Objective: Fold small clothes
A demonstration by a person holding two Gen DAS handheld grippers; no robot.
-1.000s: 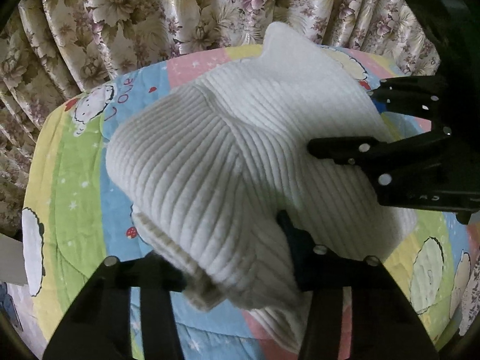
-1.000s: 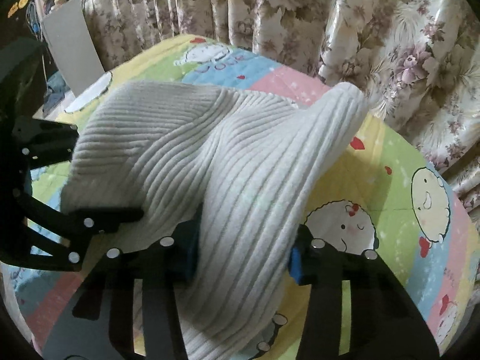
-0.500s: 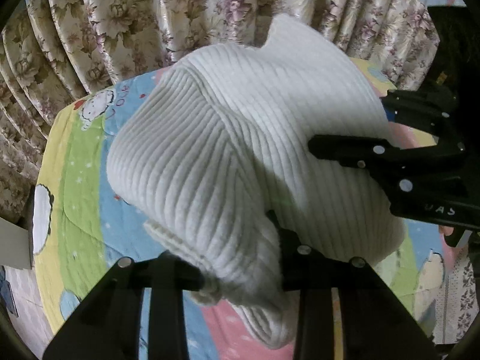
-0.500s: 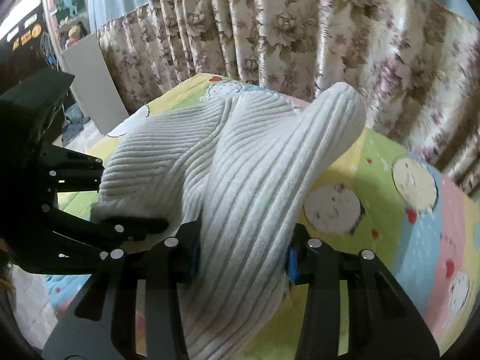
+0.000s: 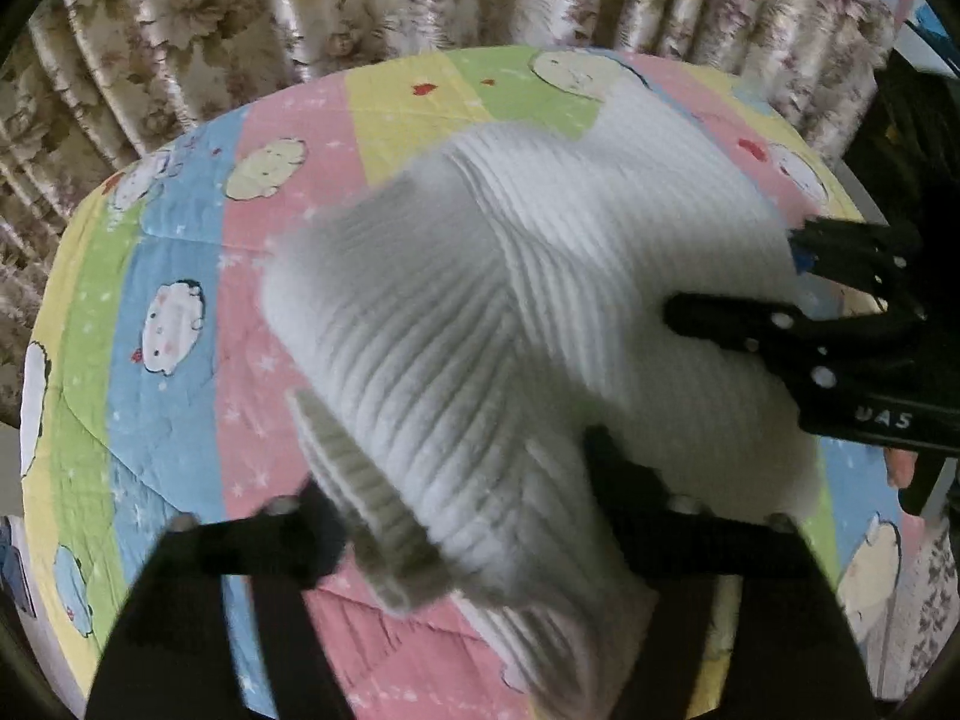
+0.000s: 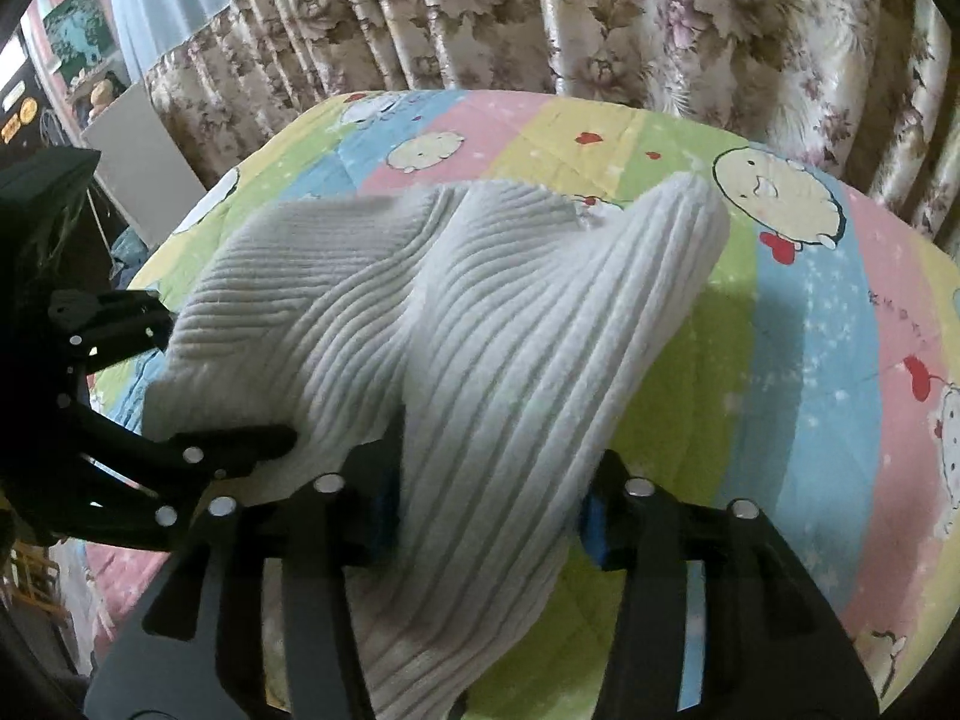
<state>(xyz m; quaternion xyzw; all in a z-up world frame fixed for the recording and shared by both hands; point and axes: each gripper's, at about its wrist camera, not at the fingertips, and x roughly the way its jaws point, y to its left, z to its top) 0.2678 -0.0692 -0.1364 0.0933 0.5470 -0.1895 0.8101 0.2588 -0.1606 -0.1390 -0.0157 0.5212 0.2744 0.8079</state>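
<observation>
In the left wrist view, the left gripper [image 5: 456,516] is at the bottom of the picture, and its two black fingers are closed on a fold of a white ribbed knit garment [image 5: 516,324]. The cloth bunches thickly between them and hangs down below them, with a thicker ribbed hem [image 5: 366,492] beside the left finger. The garment is held up above a bed cover [image 5: 180,300] with pink, blue, green and yellow stripes and cartoon animal faces; I cannot tell whether its far end touches the cover. At the right edge the right gripper [image 5: 774,288] comes in from the side and pinches the other end of the same garment, one finger over the cloth and one partly hidden behind it. This view is a little blurred. Behind the bed hangs a flowered curtain [image 5: 372,6]. In the right wrist view, the right gripper [image 6: 489,504] is at the bottom, its fingers with blue pads [image 6: 594,516] are pressed on a thick roll of the garment [image 6: 480,324], which goes between them and hangs down under them. One rounded end of the garment [image 6: 678,228] stands up over the striped cover [image 6: 828,330]. At the left the left gripper [image 6: 222,378] holds the other side of the cloth, its lower finger lying against the knit. The curtain [image 6: 600,12] fills the top, and a white board [image 6: 144,150] leans at the far left.
</observation>
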